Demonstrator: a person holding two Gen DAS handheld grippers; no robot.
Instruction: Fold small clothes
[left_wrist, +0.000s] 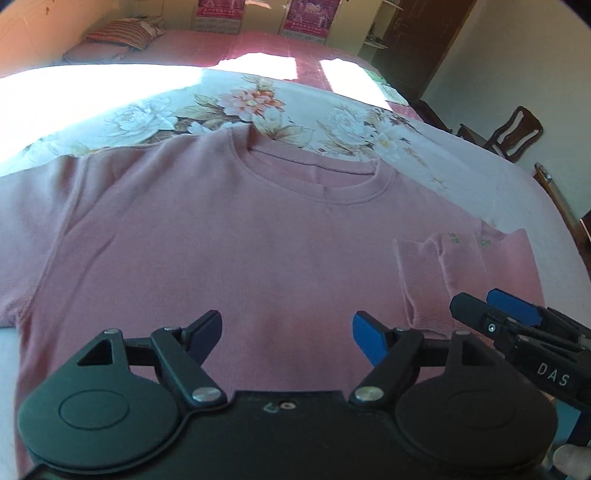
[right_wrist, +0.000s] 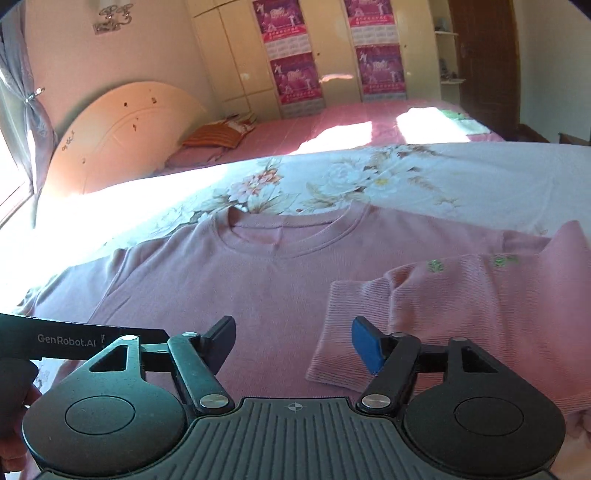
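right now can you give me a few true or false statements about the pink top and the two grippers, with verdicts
1. The pink knit long-sleeved top lies flat on the floral bedsheet. True.
2. One sleeve is folded across the top's body. True.
3. The right gripper is clamped on the sleeve cuff. False: its jaws stand open with nothing between them.
4. The left gripper holds the collar. False: it is open, over the lower body of the top, far from the collar.
5. The top is already folded into a small square. False: only one sleeve is folded in.
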